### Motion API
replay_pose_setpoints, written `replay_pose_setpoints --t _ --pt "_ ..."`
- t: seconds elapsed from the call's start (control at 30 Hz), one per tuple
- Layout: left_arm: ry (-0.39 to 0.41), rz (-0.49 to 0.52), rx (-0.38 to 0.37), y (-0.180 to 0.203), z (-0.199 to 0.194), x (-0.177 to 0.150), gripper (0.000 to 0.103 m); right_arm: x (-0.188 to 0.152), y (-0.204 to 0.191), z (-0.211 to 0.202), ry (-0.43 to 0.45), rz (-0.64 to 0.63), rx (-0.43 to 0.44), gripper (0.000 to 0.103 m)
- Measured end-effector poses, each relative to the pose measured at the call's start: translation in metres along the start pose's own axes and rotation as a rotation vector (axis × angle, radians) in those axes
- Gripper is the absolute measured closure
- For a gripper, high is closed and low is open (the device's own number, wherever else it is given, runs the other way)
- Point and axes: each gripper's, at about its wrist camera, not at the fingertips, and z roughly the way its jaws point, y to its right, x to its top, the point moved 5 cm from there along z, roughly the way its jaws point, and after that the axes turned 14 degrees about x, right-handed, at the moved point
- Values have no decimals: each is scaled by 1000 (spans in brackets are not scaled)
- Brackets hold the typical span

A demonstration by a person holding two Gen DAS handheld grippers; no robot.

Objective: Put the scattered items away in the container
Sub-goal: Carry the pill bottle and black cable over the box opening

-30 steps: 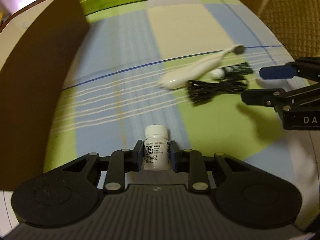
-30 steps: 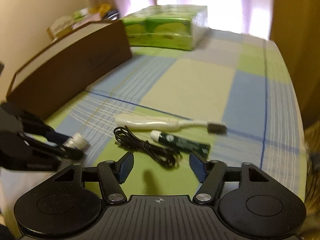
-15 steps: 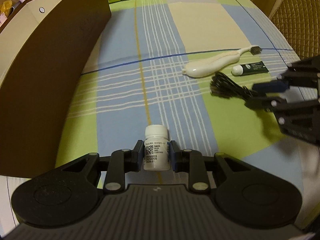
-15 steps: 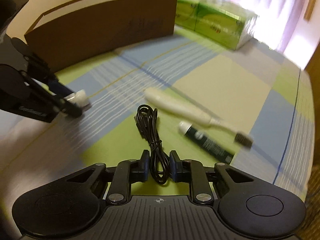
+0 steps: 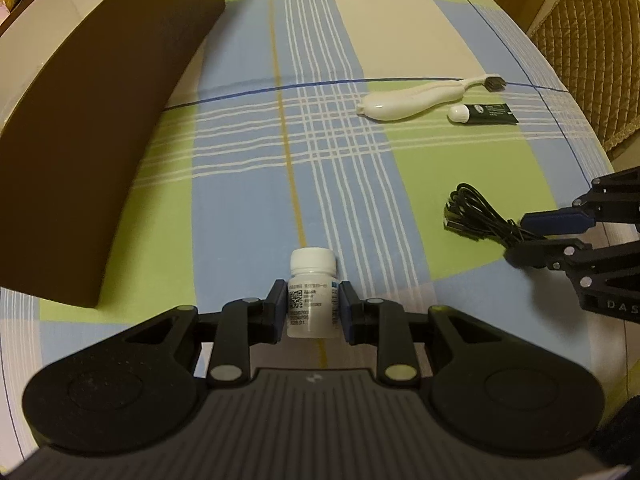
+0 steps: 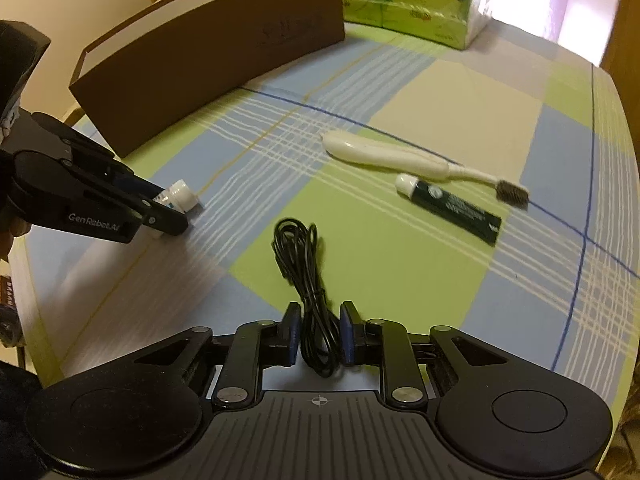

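Now left fingers (image 5: 313,312) tight around white bottle (image 5: 312,294), right fingers (image 6: 319,338) clamping black cable (image 6: 306,276).

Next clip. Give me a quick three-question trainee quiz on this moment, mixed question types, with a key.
1. True or false: the left gripper is shut on the white pill bottle.
2. What does the right gripper hold? A) the toothbrush B) the black cable C) the dark green tube
3. Fill in: the toothbrush and tube lie on the checked tablecloth, not yet in the brown ____.

Key: 1 true; 2 B; 3 box.
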Motion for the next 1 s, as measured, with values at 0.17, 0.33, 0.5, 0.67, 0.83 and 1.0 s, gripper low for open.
replay_pose_setpoints --t 0.17,0.33,0.5,0.67,0.83,1.0 --pt "21 10 -9 2 1 2 72 8 -10 6 3 -57 -20 78" --pt "46 26 -7 4 1 1 71 6 -17 15 6 -92 -59 78" --pt "67 53 -13 5 -1 -3 81 3 -20 17 14 -87 -100 84" --pt "73 71 -34 3 -7 -8 81 -2 -19 13 37 27 -116 87" --pt "100 93 -58 -4 -21 -12 81 -4 -25 -3 67 164 -92 87" --pt "128 109 -73 -18 -37 -12 81 7 -44 -14 106 251 -76 87"
